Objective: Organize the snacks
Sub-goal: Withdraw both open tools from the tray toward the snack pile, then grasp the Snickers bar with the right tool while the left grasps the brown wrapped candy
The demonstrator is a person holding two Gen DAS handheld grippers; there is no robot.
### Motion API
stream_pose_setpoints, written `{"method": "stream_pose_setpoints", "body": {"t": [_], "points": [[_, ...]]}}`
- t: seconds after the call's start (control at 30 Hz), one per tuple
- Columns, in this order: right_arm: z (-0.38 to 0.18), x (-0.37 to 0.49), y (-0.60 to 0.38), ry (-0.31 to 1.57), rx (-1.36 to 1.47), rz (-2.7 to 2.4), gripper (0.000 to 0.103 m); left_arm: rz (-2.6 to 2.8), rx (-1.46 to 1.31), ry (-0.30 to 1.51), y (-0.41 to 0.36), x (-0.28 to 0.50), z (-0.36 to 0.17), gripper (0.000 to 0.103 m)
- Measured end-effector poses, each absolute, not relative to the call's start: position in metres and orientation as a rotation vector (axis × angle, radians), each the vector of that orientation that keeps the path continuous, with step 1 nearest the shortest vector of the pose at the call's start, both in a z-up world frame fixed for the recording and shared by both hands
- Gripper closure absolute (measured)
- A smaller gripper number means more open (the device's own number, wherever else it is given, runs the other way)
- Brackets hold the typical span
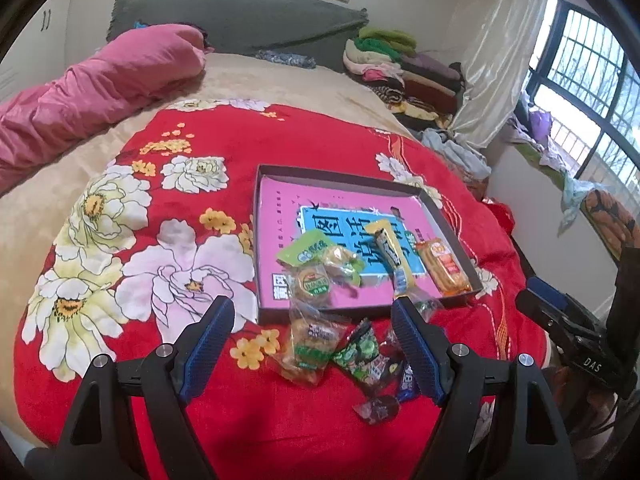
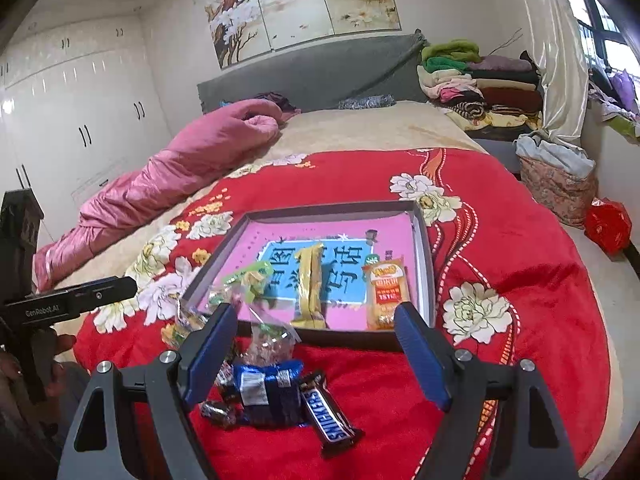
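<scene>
Your left gripper (image 1: 314, 322) with fingers wide and empty, your right gripper (image 2: 316, 326) likewise spread, shallow tray (image 2: 424, 248) on the red floral bedspread (image 2: 520, 248), yellow bar (image 2: 308, 284) and orange packet (image 2: 386, 288) inside, Snickers bar (image 2: 328, 416) and blue wrapper (image 2: 268, 392) loose before it.

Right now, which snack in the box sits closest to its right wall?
The orange-wrapped snack, lying along the box right wall; the long yellow bar sits mid-box, the green packets at left.

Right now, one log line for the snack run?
left gripper: open, empty | right gripper: open, empty | shallow grey cardboard box: orange packet, yellow bar inside | brown Snickers bar: on red floral blanket
</scene>
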State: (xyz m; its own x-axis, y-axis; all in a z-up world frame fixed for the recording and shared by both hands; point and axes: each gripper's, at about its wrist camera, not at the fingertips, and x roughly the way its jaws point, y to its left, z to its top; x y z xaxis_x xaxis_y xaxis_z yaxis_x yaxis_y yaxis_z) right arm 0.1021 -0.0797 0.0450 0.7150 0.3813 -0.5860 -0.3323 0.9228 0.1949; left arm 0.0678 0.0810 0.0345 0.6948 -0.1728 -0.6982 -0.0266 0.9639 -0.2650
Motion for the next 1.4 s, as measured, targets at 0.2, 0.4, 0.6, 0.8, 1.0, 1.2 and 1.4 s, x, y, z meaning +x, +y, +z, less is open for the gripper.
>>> {"method": "stream_pose_setpoints", "body": {"t": [0.2, 0.4, 0.6, 0.8, 1.0, 1.2, 1.4], "points": [[0.041, 0.096, -0.078, 0.68, 0.039, 0.389, 0.023, -0.108, -0.245, 0.826, 0.07, 0.064, 0.029, 0.021], [0.035, 0.09, -0.072, 0.701, 0.021, 0.407, 0.023, -0.129, -0.207, 0.843, 0.056, 0.061, 0.026, 0.021], [0.03, 0.088, -0.07, 0.728, -0.001, 0.415, 0.023, -0.159, -0.201, 0.891, 0.042, 0.057, 0.014, 0.021], [0.019, 0.09, -0.073, 0.789, -0.004, 0.414, 0.023, -0.177, -0.165, 0.945, 0.025, 0.055, -0.002, 0.021], [0.004, 0.096, -0.074, 0.867, -0.018, 0.393, 0.023, -0.181, -0.126, 0.998, 0.011, 0.057, -0.019, 0.021], [-0.011, 0.097, -0.066, 0.917, -0.098, 0.382, 0.023, -0.183, -0.11, 1.04, 0.006, 0.058, -0.033, 0.021], [-0.032, 0.098, -0.052, 0.982, -0.21, 0.38, 0.023, -0.189, -0.103, 1.095, 0.001, 0.06, -0.05, 0.021]]}}
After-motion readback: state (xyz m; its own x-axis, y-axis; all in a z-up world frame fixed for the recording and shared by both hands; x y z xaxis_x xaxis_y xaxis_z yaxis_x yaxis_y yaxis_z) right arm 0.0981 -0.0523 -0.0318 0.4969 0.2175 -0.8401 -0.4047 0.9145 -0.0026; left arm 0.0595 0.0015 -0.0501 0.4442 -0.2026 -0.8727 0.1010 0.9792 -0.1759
